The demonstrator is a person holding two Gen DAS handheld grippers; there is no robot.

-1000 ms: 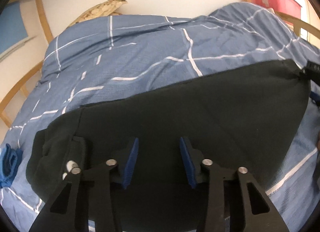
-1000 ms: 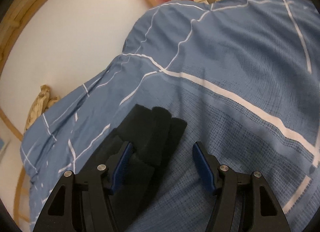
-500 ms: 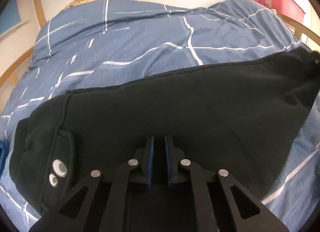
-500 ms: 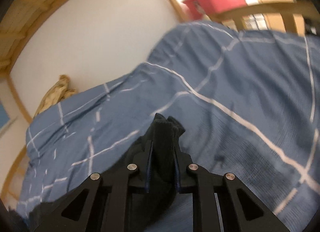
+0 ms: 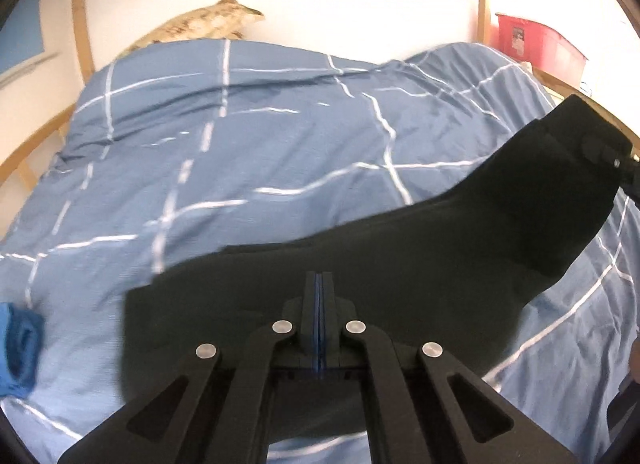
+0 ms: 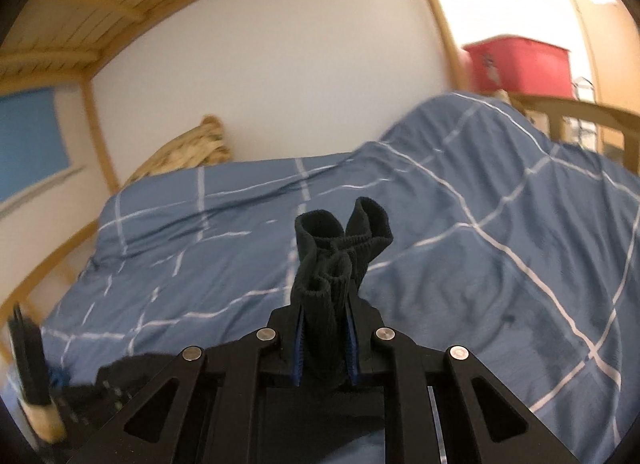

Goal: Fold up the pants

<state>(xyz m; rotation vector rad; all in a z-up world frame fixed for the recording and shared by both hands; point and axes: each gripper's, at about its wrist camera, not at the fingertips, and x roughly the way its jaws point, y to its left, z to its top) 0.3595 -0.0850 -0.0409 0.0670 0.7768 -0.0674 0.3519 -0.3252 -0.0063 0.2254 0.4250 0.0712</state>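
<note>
Pants [image 5: 400, 264], black and soft, hang lifted above the blue checked duvet [image 5: 240, 152], stretched between the two claws. The left claw [image 5: 319, 320] is pressed fully together on an edge of the cloth near the waist end; the right claw [image 6: 323, 336] is clamped on the bunched ribbed leg cuffs [image 6: 340, 240], which stick up past its fingers.

The likeliest trouble is a slip. The cuffs are a thick, uneven bundle, and one layer could pull free if the claws are drawn further apart, leaving one leg to drop. The left claw seems to hold only a thin edge, so the weight of the sagging middle might drag it out. Uneven tension would also lay the fold down crooked or wrinkled.

Beyond the pants, the duvet rises in a hump towards the wall. A small blue garment [image 5: 18, 348] lies on the duvet to the left of the pants, close enough to be caught under them. A tan patterned pillow [image 5: 200, 24] sits far behind the pants, and a red storage box [image 5: 536, 46] stands off the bed; neither is in the way.
</note>
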